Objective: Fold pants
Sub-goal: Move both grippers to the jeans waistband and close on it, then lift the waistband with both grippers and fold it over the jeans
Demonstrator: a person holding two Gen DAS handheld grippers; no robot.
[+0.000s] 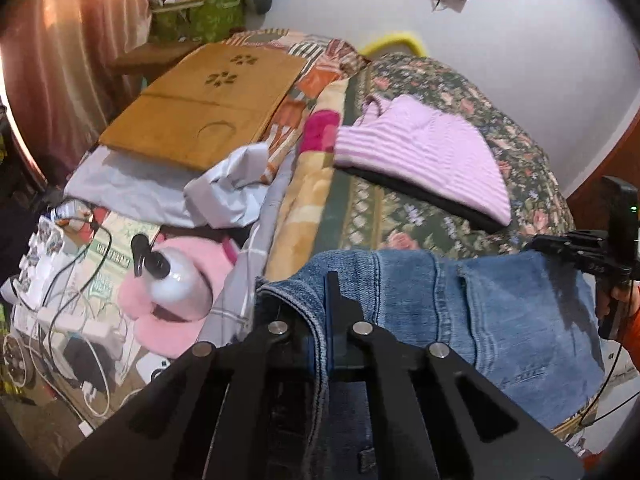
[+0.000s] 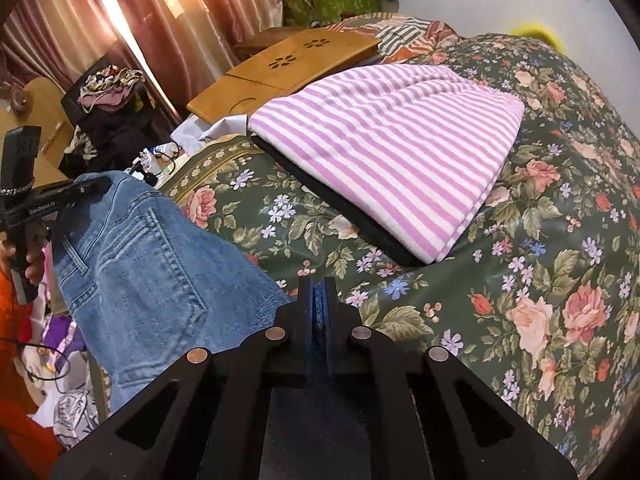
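Blue denim pants [image 1: 500, 312] hang stretched in the air between my two grippers, above the near edge of the bed. My left gripper [image 1: 326, 300] is shut on one end of the waistband, with denim pinched between its fingers. My right gripper [image 2: 319, 300] is shut on the other end; blue cloth shows between its jaws. In the right wrist view the pants [image 2: 152, 272] show a back pocket and run left to the left gripper [image 2: 86, 192]. In the left wrist view the right gripper [image 1: 560, 246] holds the far corner.
A floral green bedspread [image 2: 520, 280] covers the bed. A folded pink-striped cloth [image 2: 392, 152] lies on a black item in the middle. A wooden lap tray [image 1: 200, 108] lies at the back left. Clutter, cables and a pink cushion [image 1: 176, 292] fill the floor at left.
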